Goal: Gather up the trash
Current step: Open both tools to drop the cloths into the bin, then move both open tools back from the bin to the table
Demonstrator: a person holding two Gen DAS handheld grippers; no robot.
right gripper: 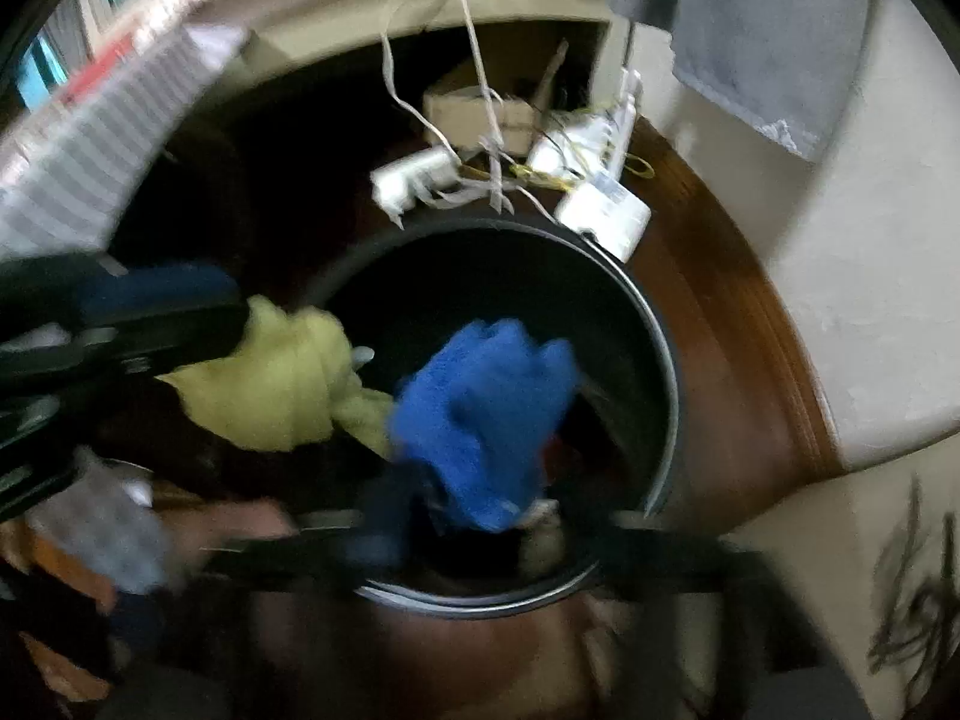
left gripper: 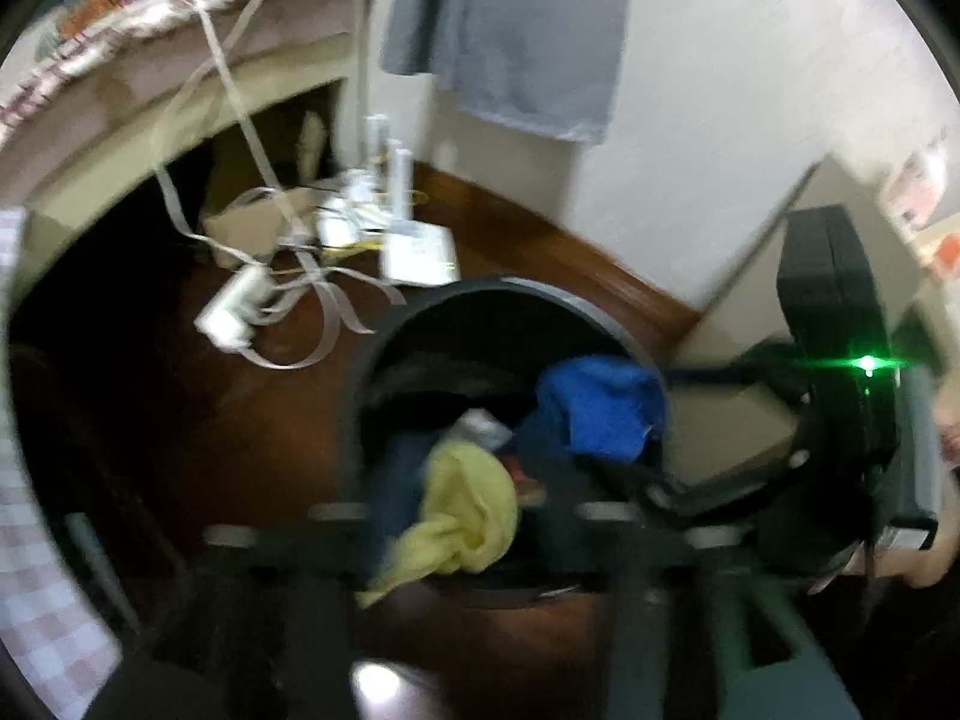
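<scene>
A black round bin (left gripper: 510, 291) (right gripper: 654, 324) stands on the dark wood floor. My left gripper (left gripper: 462, 516) is shut on a crumpled yellow cloth (left gripper: 468, 504) and holds it over the bin's near rim; the cloth also shows in the right wrist view (right gripper: 276, 378). My right gripper (right gripper: 474, 516) is shut on a crumpled blue cloth (right gripper: 486, 414) over the bin's mouth; it also shows in the left wrist view (left gripper: 600, 408). Both views are blurred by motion. The bin's inside is dark, with small pale scraps (left gripper: 483, 426).
Behind the bin lie white power strips and adapters (left gripper: 234, 306) (right gripper: 414, 174) with tangled cables, and a white box (left gripper: 420, 252) (right gripper: 606, 213). A grey towel (left gripper: 516, 30) hangs on the pale wall. A bed edge with patterned cover (left gripper: 150, 6) curves at upper left.
</scene>
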